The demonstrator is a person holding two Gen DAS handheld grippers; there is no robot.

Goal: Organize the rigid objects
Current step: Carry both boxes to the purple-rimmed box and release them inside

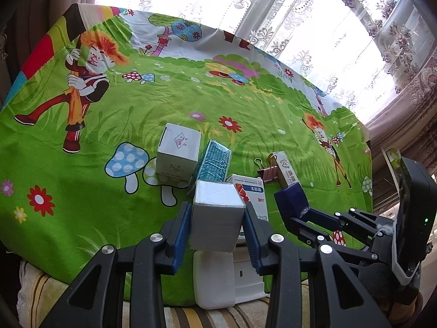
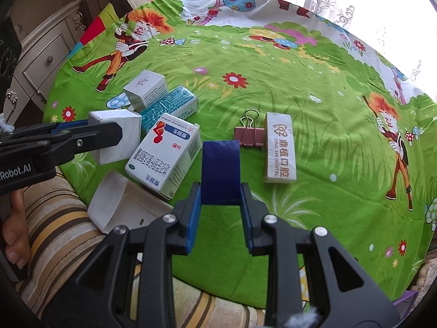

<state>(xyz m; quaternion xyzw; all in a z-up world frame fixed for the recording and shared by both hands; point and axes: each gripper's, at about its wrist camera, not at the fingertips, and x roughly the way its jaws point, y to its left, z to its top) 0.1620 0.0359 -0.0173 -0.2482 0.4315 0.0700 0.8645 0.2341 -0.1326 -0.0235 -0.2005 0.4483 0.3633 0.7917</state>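
My left gripper [image 1: 217, 213] is shut on a plain white box [image 1: 217, 217], held above the cloth; it also shows in the right wrist view [image 2: 117, 136]. My right gripper [image 2: 220, 191] is shut on a dark blue box [image 2: 220, 172], seen in the left wrist view too [image 1: 291, 201]. On the cloth lie a white box with a logo [image 1: 179, 155], a teal box [image 1: 214, 164], a red-and-blue medicine box [image 2: 164, 155], a beige dental box [image 2: 280, 147] and a pink binder clip [image 2: 249, 135].
A green cartoon tablecloth [image 2: 300, 87] covers the round table. A flat white open case [image 2: 123, 207] lies at the near edge over a striped cover [image 2: 62, 232]. A white drawer cabinet [image 2: 41, 63] stands left; curtained windows [image 1: 327, 27] lie behind.
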